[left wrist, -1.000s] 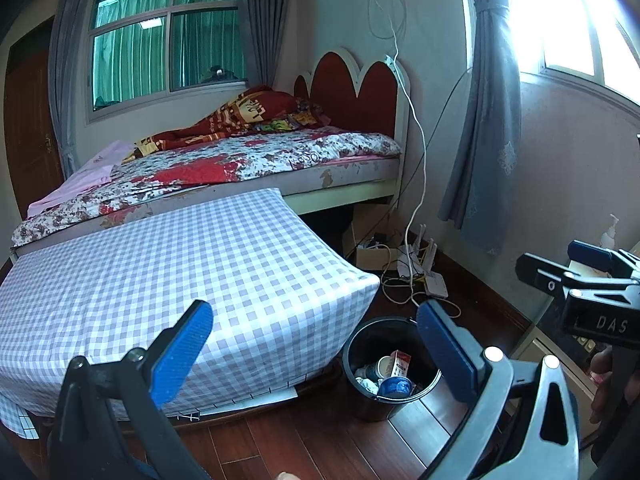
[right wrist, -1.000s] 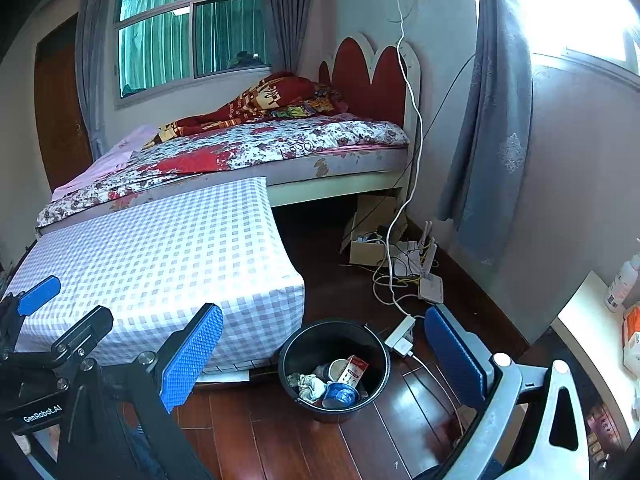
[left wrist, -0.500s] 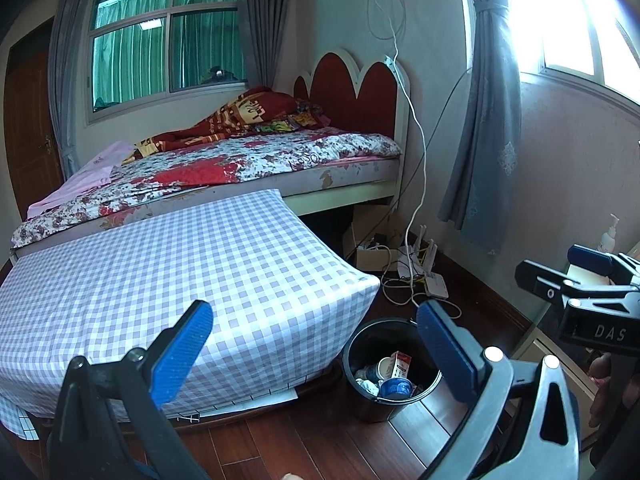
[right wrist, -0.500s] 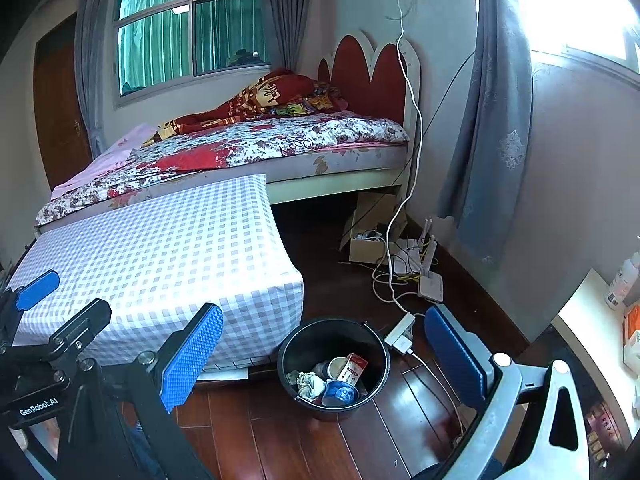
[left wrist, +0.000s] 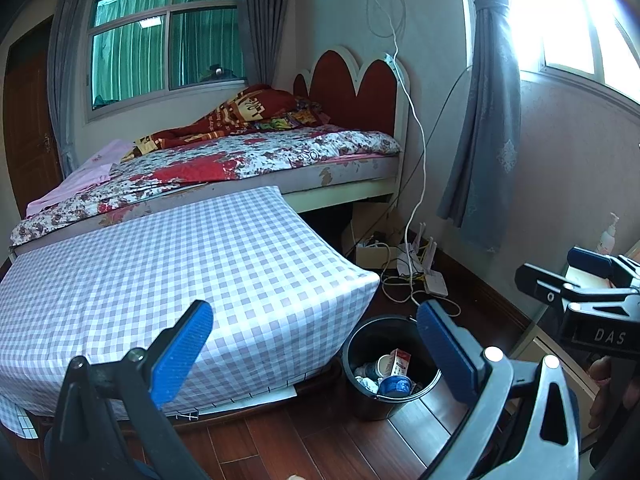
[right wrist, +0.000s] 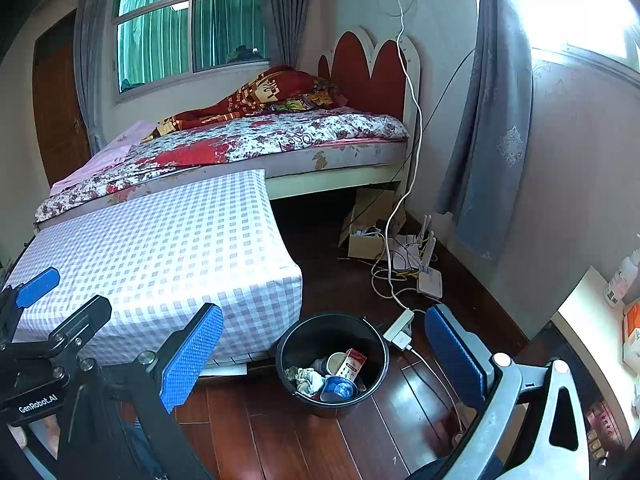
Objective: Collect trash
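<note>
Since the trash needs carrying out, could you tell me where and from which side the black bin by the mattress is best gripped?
Grip the black bin by its rim, coming straight down from above: it stands upright and open-topped, its wall too wide for either open gripper. I would take the right-hand rim in the right wrist view, which faces bare floor; the mattress crowds the left. The right gripper looks nearer.

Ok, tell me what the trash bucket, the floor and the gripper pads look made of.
Trash bucket: probably black plastic, going by its smooth, slightly glossy wall and thin rolled rim.
Floor: reddish-brown wood planks or laminate, with visible seams and a glossy sheen.
Pads of the right gripper: blue, likely rubber, with a matte dotted grip texture.
</note>
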`<state>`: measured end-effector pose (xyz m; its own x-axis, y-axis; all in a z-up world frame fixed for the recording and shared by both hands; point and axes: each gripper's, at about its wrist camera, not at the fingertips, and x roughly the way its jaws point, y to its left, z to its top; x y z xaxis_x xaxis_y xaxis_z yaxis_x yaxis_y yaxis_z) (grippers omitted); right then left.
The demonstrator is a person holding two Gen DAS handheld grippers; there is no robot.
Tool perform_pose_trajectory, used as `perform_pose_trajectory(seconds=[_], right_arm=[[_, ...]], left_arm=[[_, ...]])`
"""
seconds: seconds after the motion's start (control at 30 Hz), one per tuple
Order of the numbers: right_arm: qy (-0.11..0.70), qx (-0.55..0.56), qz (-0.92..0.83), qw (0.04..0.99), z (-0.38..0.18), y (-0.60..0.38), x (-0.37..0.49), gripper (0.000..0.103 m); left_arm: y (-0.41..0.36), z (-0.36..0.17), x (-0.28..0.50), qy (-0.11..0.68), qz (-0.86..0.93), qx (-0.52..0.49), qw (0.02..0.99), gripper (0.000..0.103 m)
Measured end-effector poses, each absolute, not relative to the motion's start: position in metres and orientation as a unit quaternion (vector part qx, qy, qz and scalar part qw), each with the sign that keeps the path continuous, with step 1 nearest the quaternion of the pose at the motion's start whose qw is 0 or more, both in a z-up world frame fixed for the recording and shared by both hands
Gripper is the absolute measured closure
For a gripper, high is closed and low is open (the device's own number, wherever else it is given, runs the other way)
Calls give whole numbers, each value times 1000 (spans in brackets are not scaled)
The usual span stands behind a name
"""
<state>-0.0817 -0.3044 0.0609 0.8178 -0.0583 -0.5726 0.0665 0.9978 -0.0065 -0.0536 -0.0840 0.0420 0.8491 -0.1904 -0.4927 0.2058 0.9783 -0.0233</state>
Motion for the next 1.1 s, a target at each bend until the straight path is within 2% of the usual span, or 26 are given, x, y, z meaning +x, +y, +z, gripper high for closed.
perform_pose_trajectory(seconds=[1.1], right_arm=[[302, 6, -34, 953, 54, -304, -86, 1]], left_arm=[[-86, 39, -52, 259, -107, 15, 960, 1]])
